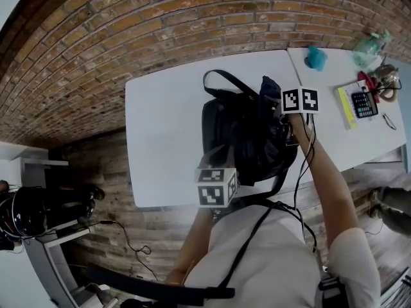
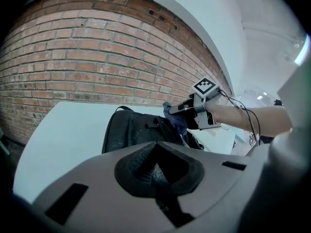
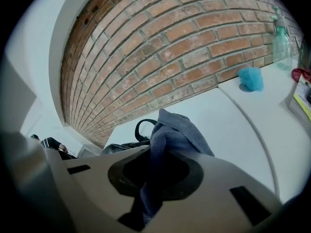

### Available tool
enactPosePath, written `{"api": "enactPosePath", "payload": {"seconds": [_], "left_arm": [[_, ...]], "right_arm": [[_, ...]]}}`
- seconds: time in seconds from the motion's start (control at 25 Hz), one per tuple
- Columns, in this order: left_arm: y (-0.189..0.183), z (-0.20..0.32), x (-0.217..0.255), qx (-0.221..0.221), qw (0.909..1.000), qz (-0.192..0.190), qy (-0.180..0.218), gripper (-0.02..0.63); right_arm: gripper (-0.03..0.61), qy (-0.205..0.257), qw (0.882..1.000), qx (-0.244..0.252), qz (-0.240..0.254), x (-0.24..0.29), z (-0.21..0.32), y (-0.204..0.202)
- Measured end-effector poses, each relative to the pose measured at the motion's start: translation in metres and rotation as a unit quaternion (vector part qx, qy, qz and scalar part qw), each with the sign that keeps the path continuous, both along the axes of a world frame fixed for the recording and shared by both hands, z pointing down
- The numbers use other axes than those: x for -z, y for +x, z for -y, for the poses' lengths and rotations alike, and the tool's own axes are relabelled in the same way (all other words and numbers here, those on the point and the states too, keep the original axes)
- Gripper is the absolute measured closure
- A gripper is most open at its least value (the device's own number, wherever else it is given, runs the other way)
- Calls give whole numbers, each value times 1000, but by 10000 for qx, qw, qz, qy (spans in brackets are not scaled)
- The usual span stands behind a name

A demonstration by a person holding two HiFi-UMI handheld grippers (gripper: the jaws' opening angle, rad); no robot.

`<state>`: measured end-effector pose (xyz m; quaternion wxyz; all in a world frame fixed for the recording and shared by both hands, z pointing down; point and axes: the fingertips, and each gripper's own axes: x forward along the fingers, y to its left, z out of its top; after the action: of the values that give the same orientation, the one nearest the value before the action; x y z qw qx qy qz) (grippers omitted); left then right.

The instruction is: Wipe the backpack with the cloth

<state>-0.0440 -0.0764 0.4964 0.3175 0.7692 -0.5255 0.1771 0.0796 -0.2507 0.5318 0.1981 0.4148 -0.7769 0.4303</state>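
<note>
Pinching a blue-grey cloth between closed jaws, the right gripper holds it against the backpack lying on the white table; the left gripper clamps the backpack's near edge, seemingly steadying it.

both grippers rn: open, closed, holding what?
Left gripper: closed on the backpack.
Right gripper: closed on the cloth.
</note>
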Motion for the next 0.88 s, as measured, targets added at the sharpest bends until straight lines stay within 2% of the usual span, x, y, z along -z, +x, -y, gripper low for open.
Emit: {"api": "enactPosePath", "payload": {"seconds": [0.88], "left_arm": [[4,4,-2,-68,10000,-46,2,611]], "right_arm": [[540,6,9992,87,396,-3,-47,-2]]}}
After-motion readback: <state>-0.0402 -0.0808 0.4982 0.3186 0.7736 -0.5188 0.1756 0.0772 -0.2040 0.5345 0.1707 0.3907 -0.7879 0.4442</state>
